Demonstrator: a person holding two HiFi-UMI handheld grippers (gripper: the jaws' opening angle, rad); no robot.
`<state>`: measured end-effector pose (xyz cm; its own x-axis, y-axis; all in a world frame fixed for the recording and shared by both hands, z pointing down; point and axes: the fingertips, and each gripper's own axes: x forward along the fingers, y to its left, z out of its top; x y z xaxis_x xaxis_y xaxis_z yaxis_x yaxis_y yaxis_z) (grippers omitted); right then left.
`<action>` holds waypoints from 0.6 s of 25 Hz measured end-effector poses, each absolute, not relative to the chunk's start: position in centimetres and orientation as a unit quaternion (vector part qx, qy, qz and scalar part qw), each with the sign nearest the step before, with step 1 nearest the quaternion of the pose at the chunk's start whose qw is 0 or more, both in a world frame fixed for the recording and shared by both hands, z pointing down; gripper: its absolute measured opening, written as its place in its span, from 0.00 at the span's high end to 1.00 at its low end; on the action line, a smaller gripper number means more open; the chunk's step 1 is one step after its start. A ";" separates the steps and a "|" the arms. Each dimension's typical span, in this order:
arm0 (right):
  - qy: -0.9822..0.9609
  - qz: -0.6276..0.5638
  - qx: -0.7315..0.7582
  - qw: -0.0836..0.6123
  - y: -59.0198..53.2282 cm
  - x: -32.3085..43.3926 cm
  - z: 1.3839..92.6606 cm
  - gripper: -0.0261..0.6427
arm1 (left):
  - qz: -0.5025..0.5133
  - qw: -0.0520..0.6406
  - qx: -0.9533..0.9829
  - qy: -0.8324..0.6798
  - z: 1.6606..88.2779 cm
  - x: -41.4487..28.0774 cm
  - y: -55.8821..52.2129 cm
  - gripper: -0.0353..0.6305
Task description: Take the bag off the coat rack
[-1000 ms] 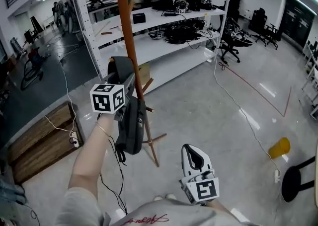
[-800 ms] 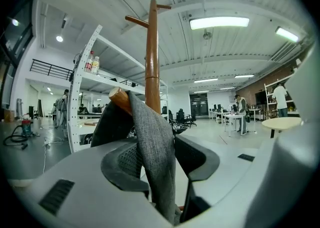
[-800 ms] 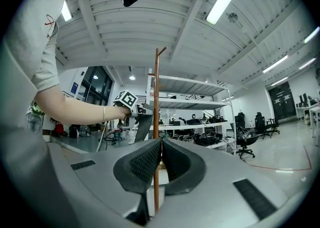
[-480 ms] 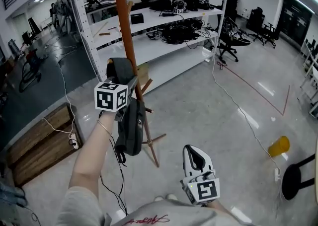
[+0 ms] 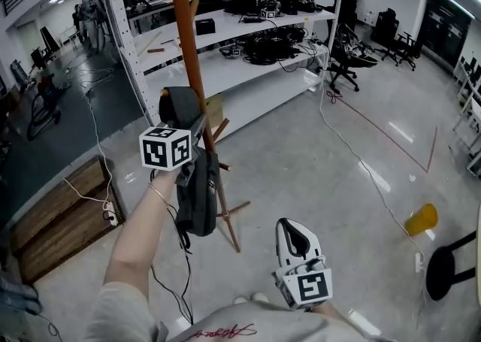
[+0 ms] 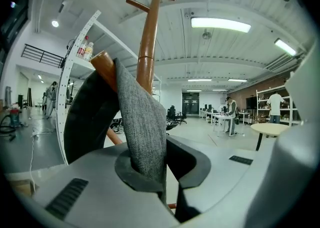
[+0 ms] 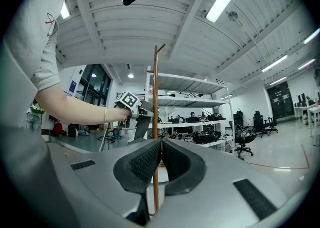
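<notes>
A tall brown wooden coat rack [image 5: 192, 55] stands in front of white shelving. A dark grey bag [image 5: 197, 190] hangs beside its pole, its grey woven strap [image 6: 142, 127] looped over a peg [image 6: 102, 61]. My left gripper [image 5: 194, 128] is raised at that peg. Its jaws are closing and the strap is pinched between the pads [image 6: 162, 172]. My right gripper [image 5: 293, 237] is held low near my body, away from the rack, shut with nothing in it [image 7: 161, 159]. In the right gripper view the pole [image 7: 155, 96] rises straight ahead.
White shelving [image 5: 248, 62] with cables and gear stands right behind the rack. Wooden pallets [image 5: 64, 216] lie at the left, with a cable trailing over the floor. A yellow bucket [image 5: 422, 222] and a black stool [image 5: 443, 273] are at the right, and office chairs [image 5: 349, 59] stand further back.
The left gripper has stayed at the peg by the strap, shifting only slightly. The bag still hangs beside the pole. The right gripper has not moved.
</notes>
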<state>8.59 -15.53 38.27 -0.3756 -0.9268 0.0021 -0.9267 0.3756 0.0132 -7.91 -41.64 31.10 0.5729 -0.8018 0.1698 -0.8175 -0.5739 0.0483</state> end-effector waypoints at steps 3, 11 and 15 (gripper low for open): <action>-0.831 -0.006 0.556 0.004 -15.8 8.5 38.3 0.93 | 0.054 0.054 0.886 -0.457 30.7 -7.9 -41.5 0.89; -0.829 0.004 0.559 0.005 -16.0 8.9 38.6 0.94 | 0.045 0.005 0.885 -0.464 29.1 -8.0 -40.5 0.89; -0.837 -0.007 0.548 0.013 -16.0 8.8 39.4 0.94 | 0.019 -0.007 0.881 -0.472 27.5 -8.7 -39.9 0.89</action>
<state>8.83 -15.97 39.38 -0.4001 -0.9163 0.0145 -0.9160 0.4004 0.0253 -8.72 -39.85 27.53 0.5536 -0.8323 0.0277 -0.8318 -0.5542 -0.0300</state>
